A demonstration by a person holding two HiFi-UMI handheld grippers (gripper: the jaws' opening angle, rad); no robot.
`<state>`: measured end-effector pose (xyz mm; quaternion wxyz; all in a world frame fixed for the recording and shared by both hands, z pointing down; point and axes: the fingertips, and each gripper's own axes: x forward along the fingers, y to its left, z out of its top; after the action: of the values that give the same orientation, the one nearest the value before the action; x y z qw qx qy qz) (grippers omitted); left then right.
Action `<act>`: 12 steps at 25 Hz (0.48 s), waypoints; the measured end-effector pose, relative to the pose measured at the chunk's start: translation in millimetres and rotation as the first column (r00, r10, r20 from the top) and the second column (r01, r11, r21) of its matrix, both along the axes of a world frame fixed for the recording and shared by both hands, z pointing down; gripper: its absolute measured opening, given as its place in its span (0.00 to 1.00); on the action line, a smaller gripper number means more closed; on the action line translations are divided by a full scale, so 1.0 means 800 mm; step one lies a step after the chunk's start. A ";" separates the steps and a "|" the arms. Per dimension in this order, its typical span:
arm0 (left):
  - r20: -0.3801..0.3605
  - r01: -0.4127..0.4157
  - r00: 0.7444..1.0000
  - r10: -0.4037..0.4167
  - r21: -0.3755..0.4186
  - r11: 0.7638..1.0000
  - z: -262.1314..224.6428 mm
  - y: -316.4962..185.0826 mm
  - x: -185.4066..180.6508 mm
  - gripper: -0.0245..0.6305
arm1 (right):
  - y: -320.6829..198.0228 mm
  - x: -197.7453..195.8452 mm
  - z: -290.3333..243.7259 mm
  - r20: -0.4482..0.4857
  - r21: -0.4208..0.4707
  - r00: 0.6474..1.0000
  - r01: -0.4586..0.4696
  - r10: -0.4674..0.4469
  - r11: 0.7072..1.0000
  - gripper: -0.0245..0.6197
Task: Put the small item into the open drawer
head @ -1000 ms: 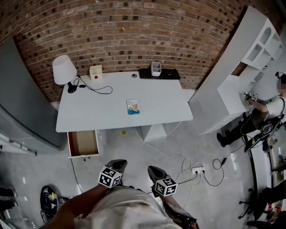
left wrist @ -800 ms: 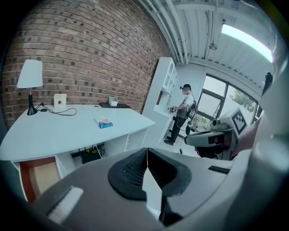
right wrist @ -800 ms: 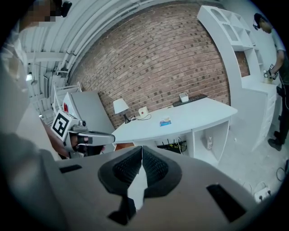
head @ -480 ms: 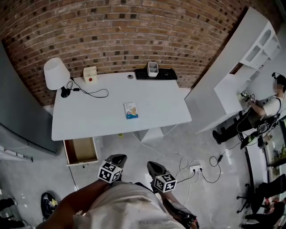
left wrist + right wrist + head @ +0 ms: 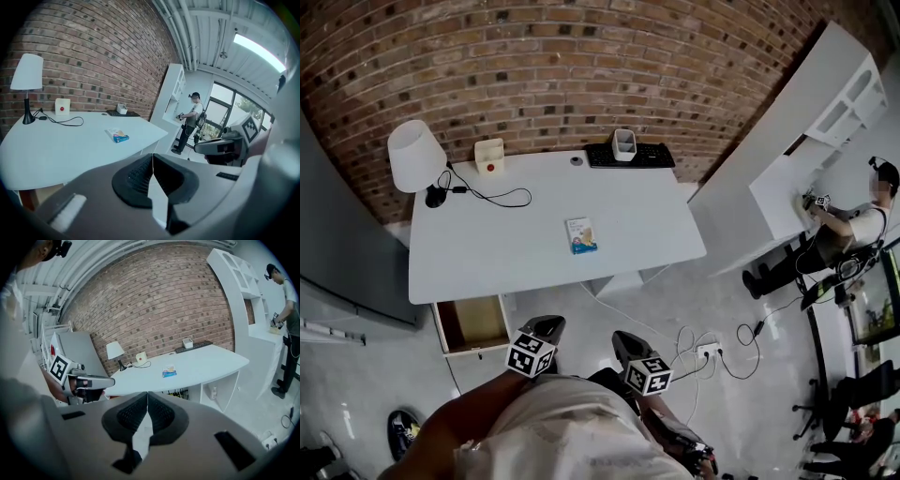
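Item: small flat packet (image 5: 581, 235), pale face with a blue band on one edge, lying flat near the middle of the white bench (image 5: 487, 253). Nothing touches it.

Handling (our judgement): a thin carton, so probably light and fairly stiff, with a printed, smooth skin. It lies low on a smooth top, so it may skate when nudged. We would pinch it across the two long edges, near mid-length, with the jaws brought down low. The flat face gives no purchase from above. Moderate squeeze only, since card can buckle.

Open drawer (image 5: 472, 323): at about 7 o'clock from the packet, under the bench's near-left corner. It is pulled out, with a brown wood-toned inside and white walls, and looks empty.

Both tools are well short of the bench, near our body. Left hand-held gripper (image 5: 152, 161): ribbed black pads closed together, nothing between them. Right hand-held gripper (image 5: 147, 401): the same, pads shut and empty.

Surroundings, taken from the packet:
- 10 o'clock: white table lamp (image 5: 416, 150), conical shade, with a thin black cable (image 5: 492, 194) looping across the top.
- 11 o'clock: small cream box with a red button (image 5: 489, 156).
- 1 o'clock: black keyboard (image 5: 633, 157) with a white cup (image 5: 625, 142) standing at it.
- Behind: rough red brick wall (image 5: 562, 66).
- 3 o'clock, well apart: a person (image 5: 848, 230) at white shelving.
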<state>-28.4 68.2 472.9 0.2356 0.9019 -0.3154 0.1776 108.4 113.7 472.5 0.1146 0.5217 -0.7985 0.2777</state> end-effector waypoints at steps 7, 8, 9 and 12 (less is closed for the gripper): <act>-0.007 0.023 1.000 -0.023 -0.001 1.000 0.002 -0.018 -0.030 0.05 | -0.023 -0.014 -0.006 -0.020 0.013 1.000 -0.014 0.015 1.000 0.05; -0.010 0.028 1.000 -0.028 -0.003 1.000 0.003 -0.021 -0.033 0.05 | -0.026 -0.015 -0.008 -0.025 0.016 1.000 -0.014 0.014 1.000 0.05; -0.011 0.033 0.999 -0.033 -0.005 0.999 0.003 -0.023 -0.036 0.05 | -0.029 -0.016 -0.010 -0.028 0.018 0.999 -0.014 0.014 1.000 0.05; -0.013 0.038 0.999 -0.039 -0.011 0.999 0.005 -0.030 -0.038 0.05 | -0.035 -0.018 -0.012 -0.033 0.020 0.999 -0.011 0.012 1.000 0.05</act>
<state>-59.0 44.3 477.0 0.2459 0.8956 -0.3302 0.1686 94.3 85.6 463.2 0.1210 0.5319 -0.7961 0.2620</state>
